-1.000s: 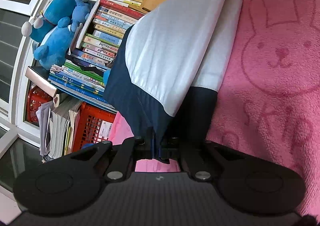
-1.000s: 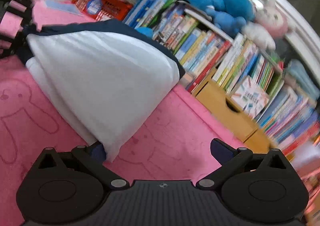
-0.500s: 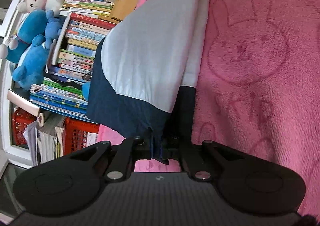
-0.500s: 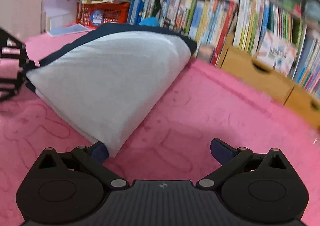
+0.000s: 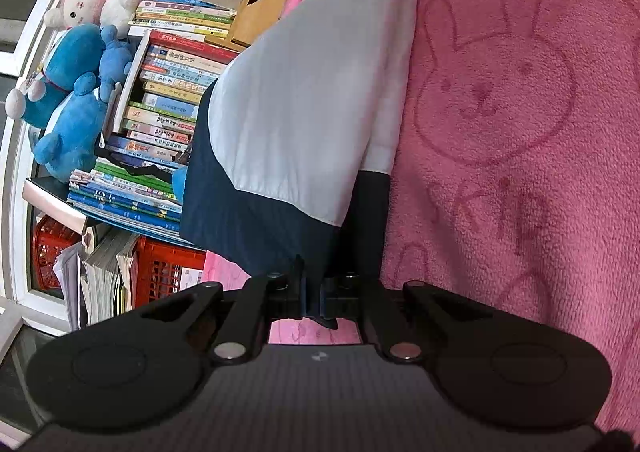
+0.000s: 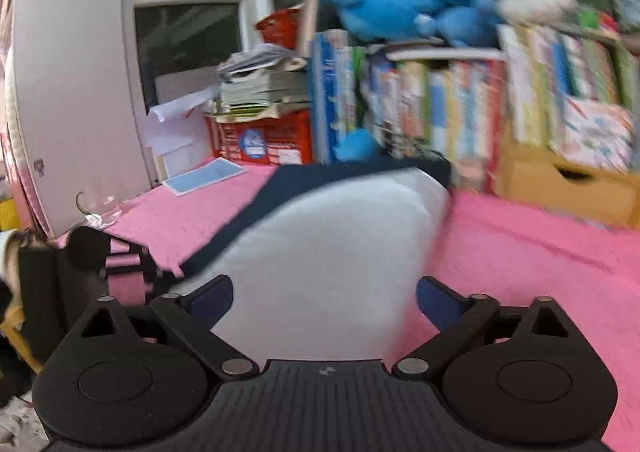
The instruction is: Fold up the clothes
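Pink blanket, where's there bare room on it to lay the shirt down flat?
The pink blanket is bare on the side of the white and navy shirt away from the books, and between the shirt and the wooden box. The book side is crowded: red basket, blue paper, plush toys.

The supporting surface is a pink fleece blanket [image 5: 520,172] printed with darker rabbit outlines and the word "SKIP", spread flat across the whole working area. Lying directly on it are a folded white-and-navy cotton garment [image 5: 296,124], a flat light-blue booklet [image 6: 206,175] near the far edge, and a small clear glass cup [image 6: 98,206] beside the white rounded panel. Along the far edge stand a red plastic crate [image 6: 260,136] and a yellow wooden drawer box [image 6: 560,188].
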Tool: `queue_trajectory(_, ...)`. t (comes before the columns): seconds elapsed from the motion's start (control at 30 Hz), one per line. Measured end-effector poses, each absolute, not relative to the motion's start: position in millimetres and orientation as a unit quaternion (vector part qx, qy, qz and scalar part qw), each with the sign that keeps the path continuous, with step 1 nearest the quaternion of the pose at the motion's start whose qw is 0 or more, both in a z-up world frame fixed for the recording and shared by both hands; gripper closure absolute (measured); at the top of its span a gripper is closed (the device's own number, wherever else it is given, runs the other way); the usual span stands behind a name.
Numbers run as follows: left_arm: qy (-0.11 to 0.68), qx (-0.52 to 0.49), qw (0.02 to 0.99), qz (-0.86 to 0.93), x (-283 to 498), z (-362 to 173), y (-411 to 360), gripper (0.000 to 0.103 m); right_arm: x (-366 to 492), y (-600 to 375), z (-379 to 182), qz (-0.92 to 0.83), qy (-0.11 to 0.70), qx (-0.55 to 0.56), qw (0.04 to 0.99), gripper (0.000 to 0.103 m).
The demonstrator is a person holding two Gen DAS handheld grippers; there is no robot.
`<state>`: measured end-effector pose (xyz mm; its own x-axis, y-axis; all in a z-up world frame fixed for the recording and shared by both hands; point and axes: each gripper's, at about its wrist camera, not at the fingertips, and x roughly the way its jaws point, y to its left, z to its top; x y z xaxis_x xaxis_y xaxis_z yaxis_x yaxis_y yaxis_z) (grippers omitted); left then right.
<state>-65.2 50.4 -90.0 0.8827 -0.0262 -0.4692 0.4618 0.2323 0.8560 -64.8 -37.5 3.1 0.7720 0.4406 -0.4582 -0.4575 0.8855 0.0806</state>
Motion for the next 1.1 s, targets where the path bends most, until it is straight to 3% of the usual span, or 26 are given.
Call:
queue_trajectory(0.07,0.182,0.594,0.767,-0.157,-64.8,-89.5,50.9,0.100,-46.6,0.1,-3.9,0.241,0.246,-0.047,0.938,0.026)
queue_trajectory(0.17,0.185,0.571,0.785,-0.156,-63.6,-86.8,53.4,0.100,-20.2,39.7,-25.9,0.254,0.284,-0.065,0.922,0.038)
queue_trajectory(0.4,0.173,0.541,0.805,-0.172,-75.5,-79.2,69.3,0.093,-20.5,50.1,-59.6,0.255,0.286,-0.100,0.918,0.037)
queue_trajectory(0.6,0.224,0.503,0.822,-0.144,-92.3,-58.9,116.7,0.084,-21.1,55.3,-62.6,0.260,0.287,-0.114,0.915,0.031)
queue_trajectory(0.67,0.247,0.469,0.839,-0.120,-91.8,-45.4,133.0,0.068,-21.3,57.0,-63.6,0.261,0.287,-0.118,0.914,0.027)
queue_trajectory(0.8,0.271,0.342,0.896,-0.085,-76.1,-2.2,154.2,0.061,-21.4,59.7,-64.8,0.264,0.287,-0.124,0.912,0.022)
queue_trajectory(0.93,0.241,0.179,0.944,-0.140,-45.1,42.0,144.4,0.041,-22.5,57.3,-62.9,0.270,0.284,-0.116,0.913,0.020)
queue_trajectory(1.0,0.232,0.119,0.948,-0.185,-25.8,49.8,130.3,0.039,-27.5,51.1,-60.6,0.274,0.284,-0.099,0.914,0.020)
queue_trajectory(1.1,0.245,0.110,0.940,-0.210,10.1,41.3,94.8,0.039,-41.5,38.4,-55.3,0.281,0.285,-0.059,0.915,0.019)
